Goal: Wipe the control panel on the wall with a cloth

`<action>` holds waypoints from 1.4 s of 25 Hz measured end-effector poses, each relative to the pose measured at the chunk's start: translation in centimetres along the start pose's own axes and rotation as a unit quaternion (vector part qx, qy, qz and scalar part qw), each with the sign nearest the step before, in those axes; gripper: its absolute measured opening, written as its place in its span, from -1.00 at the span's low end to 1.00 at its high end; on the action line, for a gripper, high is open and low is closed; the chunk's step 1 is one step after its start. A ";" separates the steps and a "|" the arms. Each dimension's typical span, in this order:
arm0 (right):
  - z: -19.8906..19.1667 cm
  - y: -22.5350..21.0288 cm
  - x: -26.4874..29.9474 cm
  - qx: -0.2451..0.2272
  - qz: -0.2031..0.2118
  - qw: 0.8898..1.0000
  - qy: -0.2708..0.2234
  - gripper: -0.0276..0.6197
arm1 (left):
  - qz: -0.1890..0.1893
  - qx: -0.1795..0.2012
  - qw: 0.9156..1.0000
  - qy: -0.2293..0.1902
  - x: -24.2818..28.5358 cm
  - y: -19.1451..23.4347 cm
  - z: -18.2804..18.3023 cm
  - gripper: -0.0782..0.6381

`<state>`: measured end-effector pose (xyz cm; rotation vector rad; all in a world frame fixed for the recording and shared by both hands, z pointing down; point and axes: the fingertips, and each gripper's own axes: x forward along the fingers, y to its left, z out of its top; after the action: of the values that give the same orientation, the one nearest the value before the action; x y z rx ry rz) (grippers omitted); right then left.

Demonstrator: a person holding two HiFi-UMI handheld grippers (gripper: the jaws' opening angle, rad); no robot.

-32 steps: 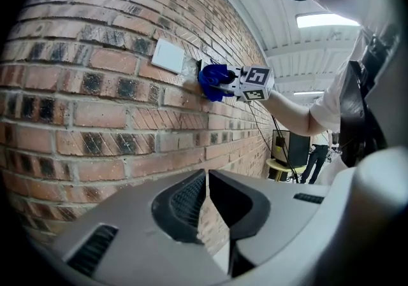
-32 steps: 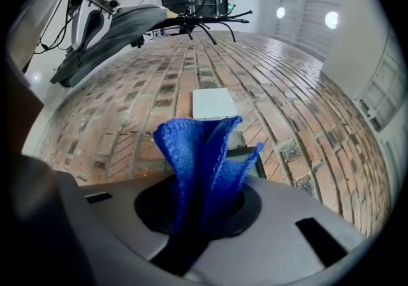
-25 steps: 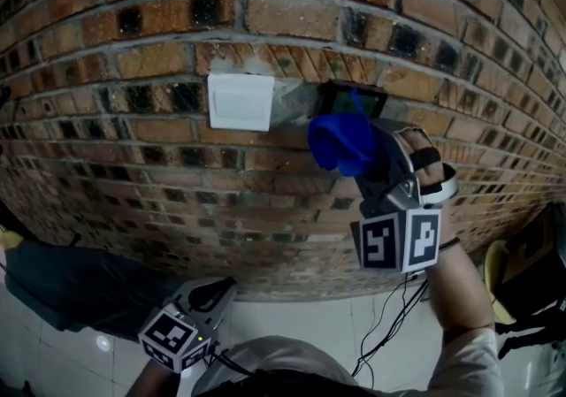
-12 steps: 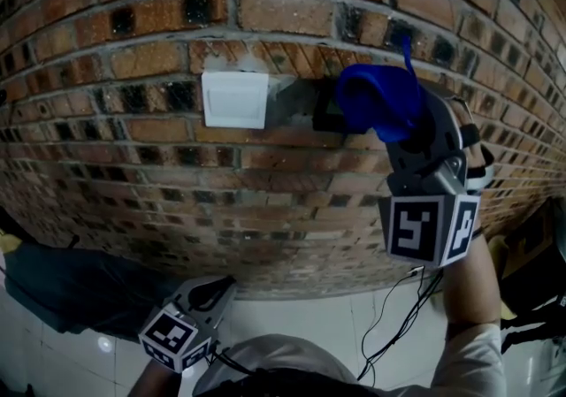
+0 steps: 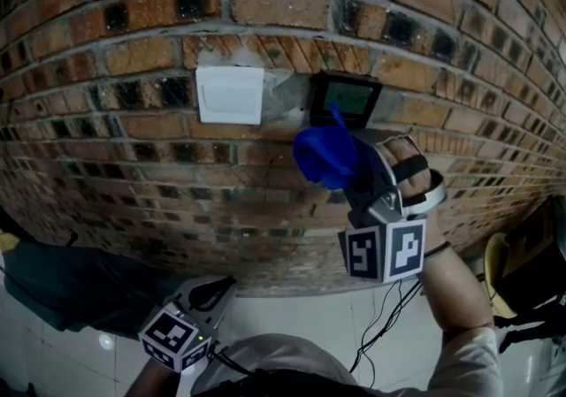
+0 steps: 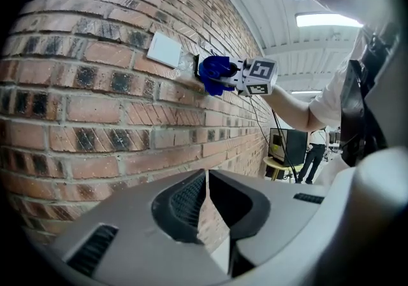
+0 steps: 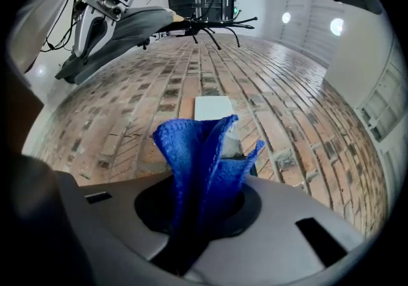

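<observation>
Cloth (image 5: 325,156) pinched in right tool (image 5: 340,165), below panel (image 5: 343,100).

The brick wall (image 5: 133,174) in front of me is red-brown with pale mortar. Fixed flat on it are a white square plate (image 5: 229,95) and, just to its right, the dark control panel (image 5: 345,99) with its small screen. Below me, a dark bundle (image 5: 71,285) lies on the pale tiled floor (image 5: 292,316).

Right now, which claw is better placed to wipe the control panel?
Right. The right claw grips the blue cloth just below the control panel on the brick wall; the left claw hangs low, shut and empty, well away from it.
</observation>
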<state>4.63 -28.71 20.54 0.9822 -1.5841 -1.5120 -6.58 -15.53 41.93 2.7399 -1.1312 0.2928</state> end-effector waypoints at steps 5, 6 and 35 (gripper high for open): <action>0.5 -1.8 0.5 0.002 -0.014 1.000 -0.005 -0.64 | 0.006 -0.006 1.000 -0.003 -0.2 0.2 0.1 -0.77; 0.7 -2.5 0.5 0.002 -0.021 1.000 -0.007 -0.64 | 0.007 -0.006 1.000 -0.003 -0.3 0.3 0.0 -0.77; -0.2 0.3 0.2 0.012 -0.013 1.000 0.001 -0.64 | 0.002 -0.001 1.000 0.002 -0.4 0.0 -0.1 -0.77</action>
<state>4.70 -28.92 20.87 1.0213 -1.5966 -1.5132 -6.82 -15.22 41.98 2.7345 -1.1347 0.2983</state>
